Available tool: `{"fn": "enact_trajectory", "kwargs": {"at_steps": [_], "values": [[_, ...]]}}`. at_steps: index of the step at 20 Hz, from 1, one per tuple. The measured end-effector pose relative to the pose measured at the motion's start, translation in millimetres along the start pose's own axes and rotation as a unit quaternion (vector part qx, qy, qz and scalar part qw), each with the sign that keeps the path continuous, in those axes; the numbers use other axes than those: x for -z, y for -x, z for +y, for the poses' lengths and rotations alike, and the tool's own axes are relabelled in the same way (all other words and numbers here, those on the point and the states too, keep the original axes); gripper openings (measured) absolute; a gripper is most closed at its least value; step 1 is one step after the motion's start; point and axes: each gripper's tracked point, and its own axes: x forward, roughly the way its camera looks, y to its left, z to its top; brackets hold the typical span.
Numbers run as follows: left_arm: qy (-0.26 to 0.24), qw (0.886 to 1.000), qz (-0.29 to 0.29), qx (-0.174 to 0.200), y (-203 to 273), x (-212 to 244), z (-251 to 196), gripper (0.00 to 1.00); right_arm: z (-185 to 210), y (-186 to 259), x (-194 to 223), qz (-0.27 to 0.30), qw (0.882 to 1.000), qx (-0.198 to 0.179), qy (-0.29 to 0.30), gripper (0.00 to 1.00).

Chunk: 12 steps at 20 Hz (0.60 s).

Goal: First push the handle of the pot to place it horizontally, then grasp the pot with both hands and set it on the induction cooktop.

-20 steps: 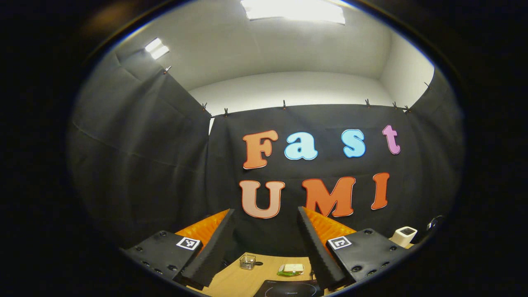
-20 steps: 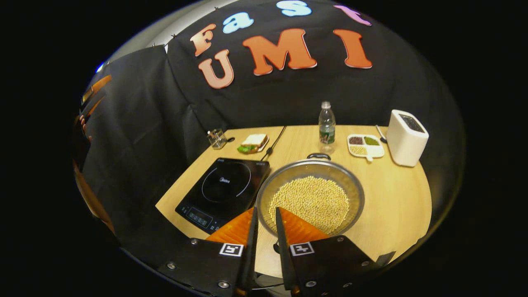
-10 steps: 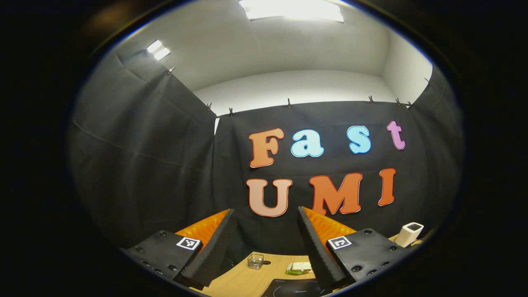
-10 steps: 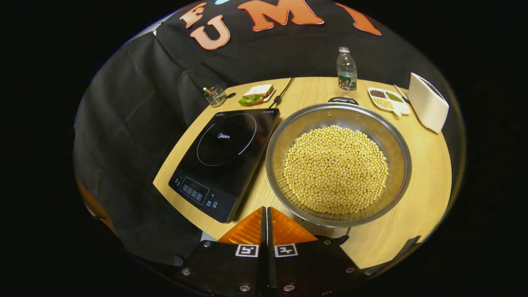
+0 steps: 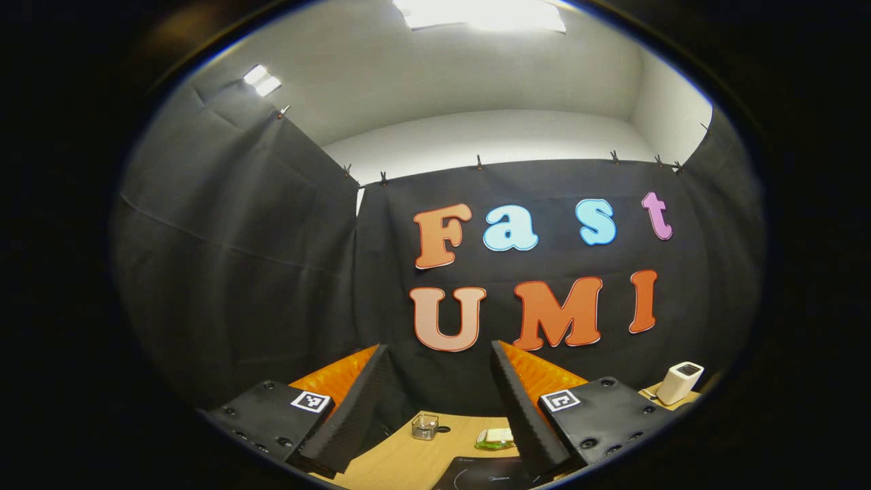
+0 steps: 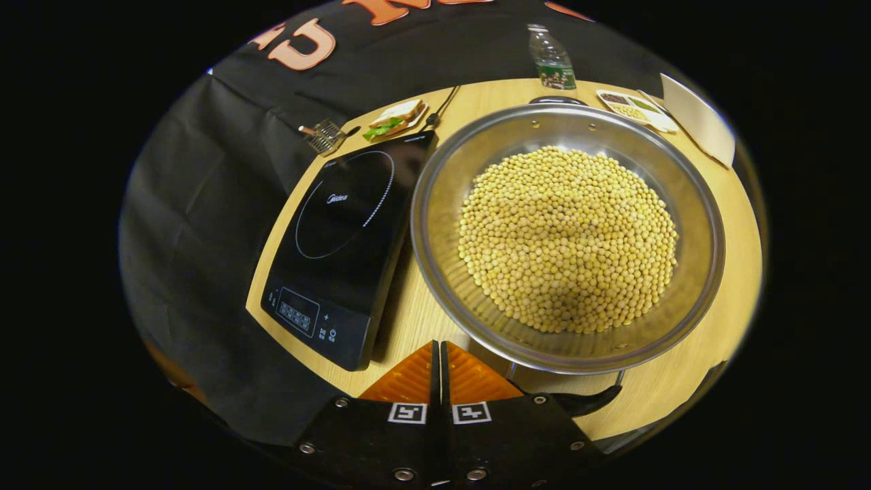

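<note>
A wide steel pot (image 6: 435,272) full of pale yellow beans stands on the wooden table (image 6: 731,272), right of the black induction cooktop (image 6: 347,231). One dark pot handle (image 6: 588,401) sticks out at the near rim, the other (image 6: 558,100) at the far rim. My right gripper (image 6: 439,346) is shut with nothing between its fingers, low over the table edge just left of the near handle. In the left gripper view, my left gripper (image 5: 439,347) is open and held high, facing the booth wall, with a strip of the cooktop (image 5: 486,474) below it.
Behind the cooktop sit a small glass holder (image 6: 325,136) and a sandwich on a plate (image 6: 395,116). A water bottle (image 6: 550,58), a divided snack tray (image 6: 629,105) and a white box (image 6: 701,122) stand behind the pot. Black cloth hangs left of the table.
My right gripper went from slightly apart to shut and moved forward and down, so the pot looms much larger. The left gripper stayed open and barely shifted.
</note>
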Motion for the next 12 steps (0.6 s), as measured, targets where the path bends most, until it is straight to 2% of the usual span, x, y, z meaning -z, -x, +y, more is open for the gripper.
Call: {"fn": "enact_trajectory", "kwargs": {"at_steps": [3, 12], "values": [[-0.002, 1.000, 0.012, 0.003, -5, 10, -7, 0.96, -3, 4, 2, 0.004, 1.000, -0.011, -0.017, 0.00], [0.006, 0.999, 0.034, 0.038, -12, 29, -50, 0.96, -50, 8, 10, 0.000, 0.999, 0.019, -0.029, 0.00]]}}
